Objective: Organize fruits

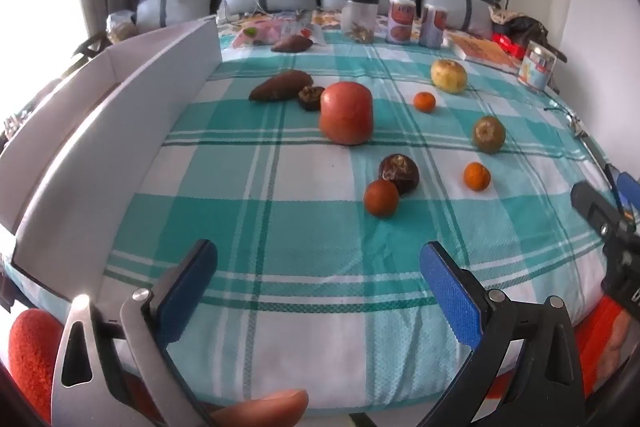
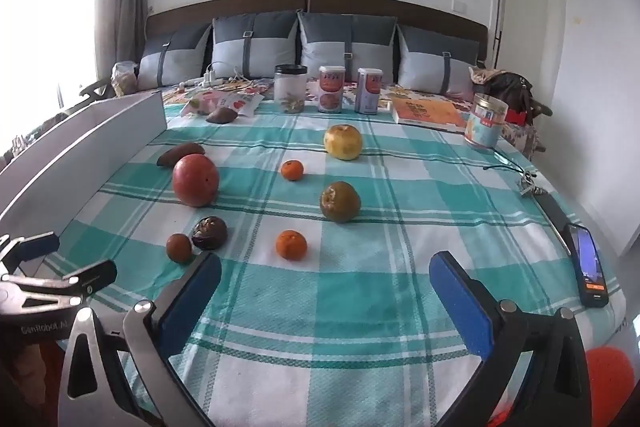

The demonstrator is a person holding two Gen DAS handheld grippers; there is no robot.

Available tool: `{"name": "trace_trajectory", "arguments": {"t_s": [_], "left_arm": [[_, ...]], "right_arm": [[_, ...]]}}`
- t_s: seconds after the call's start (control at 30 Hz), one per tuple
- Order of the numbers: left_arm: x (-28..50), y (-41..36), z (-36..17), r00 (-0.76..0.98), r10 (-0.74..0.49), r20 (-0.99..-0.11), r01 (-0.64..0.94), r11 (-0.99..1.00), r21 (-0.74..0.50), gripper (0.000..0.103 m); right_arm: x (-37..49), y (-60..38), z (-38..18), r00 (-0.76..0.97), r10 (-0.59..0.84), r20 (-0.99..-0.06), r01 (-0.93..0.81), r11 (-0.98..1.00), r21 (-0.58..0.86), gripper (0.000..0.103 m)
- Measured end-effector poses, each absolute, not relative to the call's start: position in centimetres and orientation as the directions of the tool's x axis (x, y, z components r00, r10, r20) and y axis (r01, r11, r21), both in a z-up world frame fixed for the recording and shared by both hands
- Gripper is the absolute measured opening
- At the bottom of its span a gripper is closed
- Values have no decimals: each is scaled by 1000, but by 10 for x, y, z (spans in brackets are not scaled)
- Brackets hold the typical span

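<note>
- The left gripper (image 1: pixel 318 269) is held low over the near edge of the checked bedspread (image 1: pixel 280 227); its blue pads are spread wide apart and nothing is held between them.
- The right gripper (image 2: pixel 324 281) is held likewise over the near part of the bedspread, pads wide apart and empty.
- The fruits are scattered loose on the bedspread, none gathered into a group or container as far as can be seen.
- A large red fruit (image 1: pixel 346 113) is placed near the middle, with a dark wrinkled fruit (image 1: pixel 311 97) and a sweet potato (image 1: pixel 281 85) just beside it on the box side.
- A small brown fruit (image 1: pixel 381 198) is touching a dark round fruit (image 1: pixel 399 173); these lie nearest the left gripper.
- Two small oranges are seen apart: one near (image 1: pixel 476 176), one farther (image 1: pixel 424 102).
- A green-brown fruit (image 1: pixel 488 133) and a yellow apple (image 1: pixel 448 76) lie toward the right side, well apart.
- A white box (image 1: pixel 120 99) stands open along the left edge; its inside is not shown, so its contents cannot be told.
- Jars, cans (image 1: pixel 400 21) and a book (image 1: pixel 486 53) are lined up near the pillows; a phone (image 2: pixel 591 263) lies at the right edge.
- Judgement: the task is at or near its start. No fruit is gripped and every visible fruit is left to be sorted; the white box is probably the destination.
</note>
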State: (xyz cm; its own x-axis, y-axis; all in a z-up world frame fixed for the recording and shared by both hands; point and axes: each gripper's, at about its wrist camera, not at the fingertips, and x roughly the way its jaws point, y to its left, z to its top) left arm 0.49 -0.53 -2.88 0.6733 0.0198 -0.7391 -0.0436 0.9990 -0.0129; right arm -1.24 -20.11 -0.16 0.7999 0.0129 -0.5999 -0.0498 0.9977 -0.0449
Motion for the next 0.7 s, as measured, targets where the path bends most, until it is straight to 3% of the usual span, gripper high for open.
{"name": "trace_trajectory", "arguments": {"t_s": [0.7], "left_arm": [[12,-5,-45,650,25,-759,-44,999,-5,102]], "right_arm": [[-6,-199,-18,786,-1,-618,-46,997,-60,103]]}}
